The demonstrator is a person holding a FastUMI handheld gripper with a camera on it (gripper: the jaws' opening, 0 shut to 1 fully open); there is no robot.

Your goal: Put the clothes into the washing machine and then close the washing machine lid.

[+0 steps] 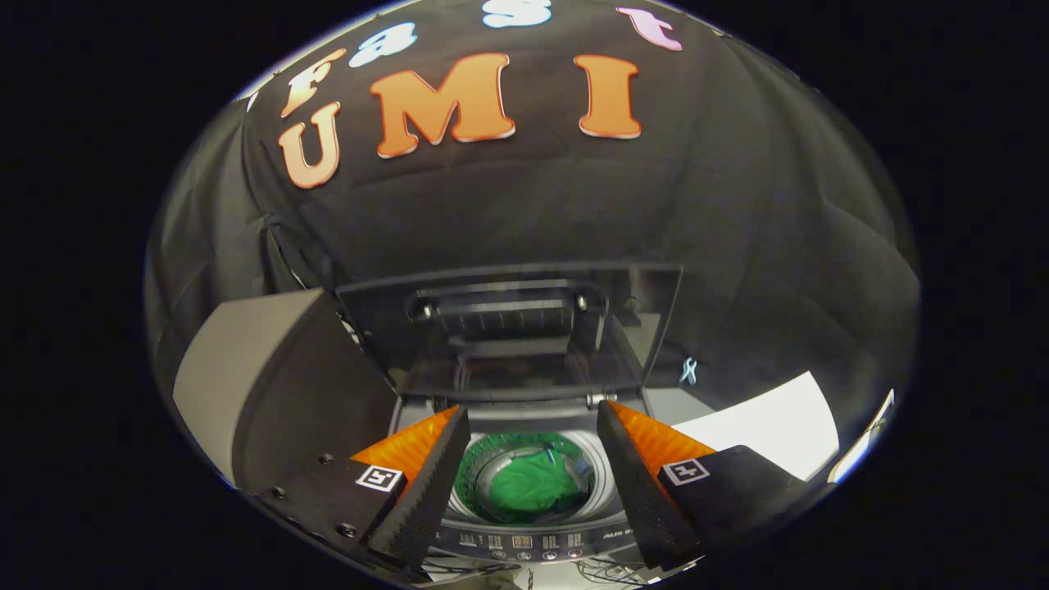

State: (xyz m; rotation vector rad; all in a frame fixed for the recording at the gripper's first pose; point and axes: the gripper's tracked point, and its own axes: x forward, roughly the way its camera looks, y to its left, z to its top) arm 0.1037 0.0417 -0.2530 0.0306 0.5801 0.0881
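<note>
A small top-loading washing machine [524, 542] stands just ahead of my fingers, its control panel nearest to me. Its dark see-through lid [508, 328] stands raised upright behind the drum opening. A green garment [533, 487] lies bunched at the bottom of the drum, seen between my two fingers. My gripper [533, 422] hovers above the drum, open, with nothing between its fingers.
A grey and dark boxy object [262, 385] stands close to the machine's left. A white sheet [770, 430] lies on the surface to the right. The black cloth wall [524, 205] rises right behind the lid. Cables [598, 574] trail in front of the machine.
</note>
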